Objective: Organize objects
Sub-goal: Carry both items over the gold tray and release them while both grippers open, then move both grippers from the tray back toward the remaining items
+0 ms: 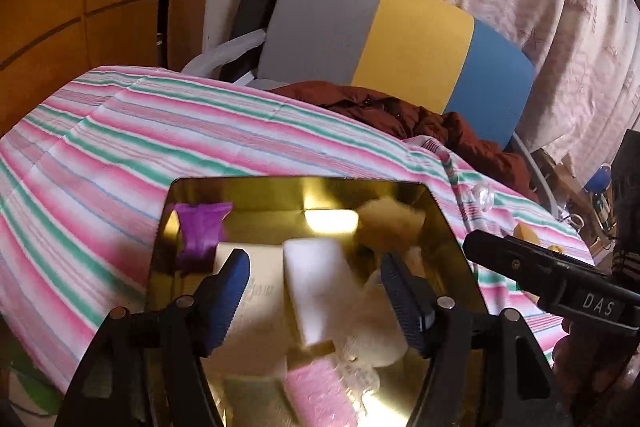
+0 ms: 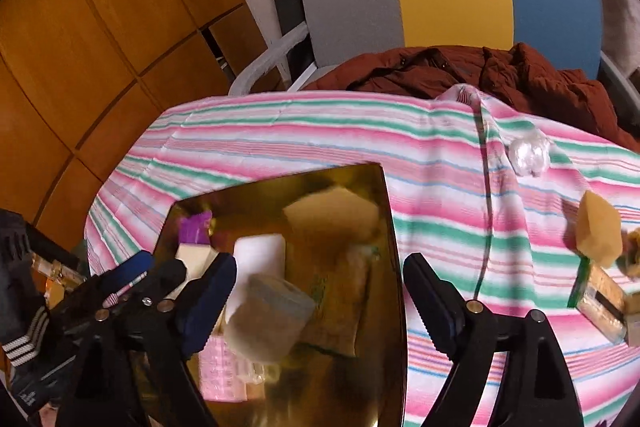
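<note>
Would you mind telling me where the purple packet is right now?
The purple packet stands in the far left corner of the gold tray, beside the white block; the right wrist view shows it there too.

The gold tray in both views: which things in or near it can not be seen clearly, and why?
- Left wrist view: the white block in the gold tray is smeared by motion blur; its kind is unreadable.
- Left wrist view: the pink packet is cut by the bottom edge.
- Right wrist view: the grey-lidded jar is blurred; contents unclear.
- Right wrist view: the boxes on the striped cloth run out of frame.
</note>
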{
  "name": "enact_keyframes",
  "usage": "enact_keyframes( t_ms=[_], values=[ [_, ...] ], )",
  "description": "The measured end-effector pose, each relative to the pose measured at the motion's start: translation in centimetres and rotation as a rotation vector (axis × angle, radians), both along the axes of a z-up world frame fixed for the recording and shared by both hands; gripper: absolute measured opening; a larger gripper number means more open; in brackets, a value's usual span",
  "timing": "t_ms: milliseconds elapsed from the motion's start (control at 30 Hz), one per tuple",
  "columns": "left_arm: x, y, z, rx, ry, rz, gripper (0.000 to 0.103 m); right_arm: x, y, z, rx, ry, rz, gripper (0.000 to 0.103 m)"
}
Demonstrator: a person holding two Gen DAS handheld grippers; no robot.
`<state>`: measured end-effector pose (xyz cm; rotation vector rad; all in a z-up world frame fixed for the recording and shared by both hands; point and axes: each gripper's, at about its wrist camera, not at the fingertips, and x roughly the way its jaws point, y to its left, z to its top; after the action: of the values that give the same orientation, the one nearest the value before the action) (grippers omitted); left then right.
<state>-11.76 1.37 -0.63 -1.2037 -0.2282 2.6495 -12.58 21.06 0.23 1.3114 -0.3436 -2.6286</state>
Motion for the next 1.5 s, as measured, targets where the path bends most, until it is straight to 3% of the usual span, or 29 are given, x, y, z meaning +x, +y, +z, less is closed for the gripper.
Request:
enact_keyframes(
  t_ms=[400,833,1500],
  values=[
    [4.0,1.0,0.8,-0.065,0.055,-0.009,0.069,4.2,0.5,-0.5,0.046,0.007,-0.034,0.096],
    [6.6,1.7,0.8,-0.128,0.093,-0.017,0.069,7.4,-0.7,0.1,0.245,0.081,-0.057,0.098],
    [7.7,4.7,0.9,-0.157,0.102,-0.114,0.069,9.7,5.4,-1.5,0.250,0.023,-0.187,0.102]
  ],
)
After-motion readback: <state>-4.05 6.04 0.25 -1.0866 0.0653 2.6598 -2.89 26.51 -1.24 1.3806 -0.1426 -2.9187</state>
